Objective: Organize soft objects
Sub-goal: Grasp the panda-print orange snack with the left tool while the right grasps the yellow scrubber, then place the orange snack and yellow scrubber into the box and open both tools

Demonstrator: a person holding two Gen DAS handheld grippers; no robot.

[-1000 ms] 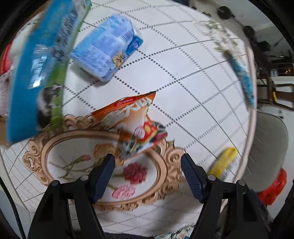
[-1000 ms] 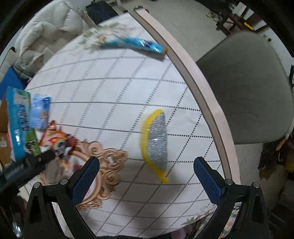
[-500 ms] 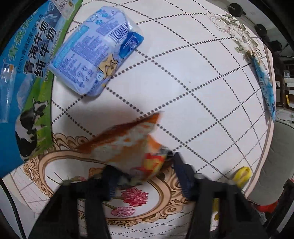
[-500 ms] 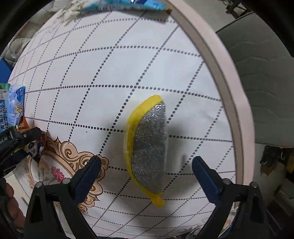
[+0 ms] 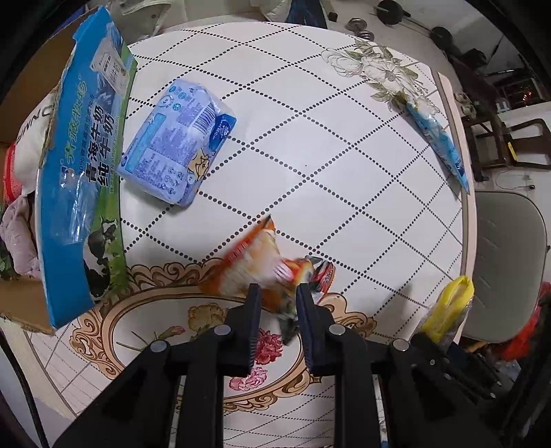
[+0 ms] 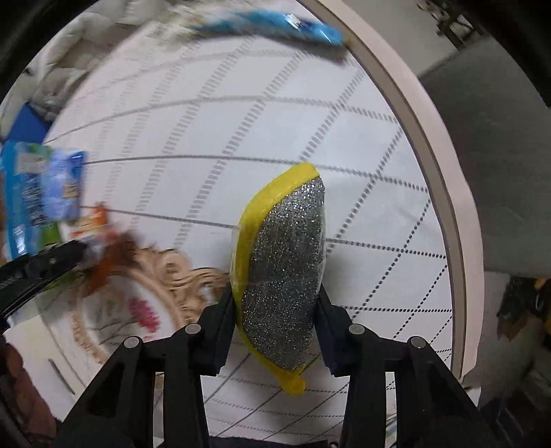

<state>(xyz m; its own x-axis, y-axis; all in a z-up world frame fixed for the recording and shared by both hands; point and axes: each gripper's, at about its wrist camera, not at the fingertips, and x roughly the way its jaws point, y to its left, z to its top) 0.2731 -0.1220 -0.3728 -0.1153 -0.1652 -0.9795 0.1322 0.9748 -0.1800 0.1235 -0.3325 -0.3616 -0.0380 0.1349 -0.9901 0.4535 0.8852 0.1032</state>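
My left gripper (image 5: pixel 275 293) is shut on an orange snack packet (image 5: pixel 265 265), blurred, above the table's floral oval motif. My right gripper (image 6: pixel 277 303) is shut on a yellow-rimmed silver glitter sponge (image 6: pixel 286 268); the sponge also shows at the right edge of the left wrist view (image 5: pixel 447 310). A pale blue tissue pack (image 5: pixel 179 138) lies on the white checked table (image 5: pixel 310 155) beyond the left gripper. A long blue sachet (image 5: pixel 437 141) lies at the far right table edge; it also shows in the right wrist view (image 6: pixel 275 26).
A blue milk carton box (image 5: pixel 79 172) stands open at the left with cloth items inside. A grey chair (image 5: pixel 506 262) sits beside the table's right edge. The left gripper shows blurred in the right wrist view (image 6: pixel 41 268).
My left gripper closed on the orange packet and lifted it. My right gripper moved down around the sponge and closed on it.
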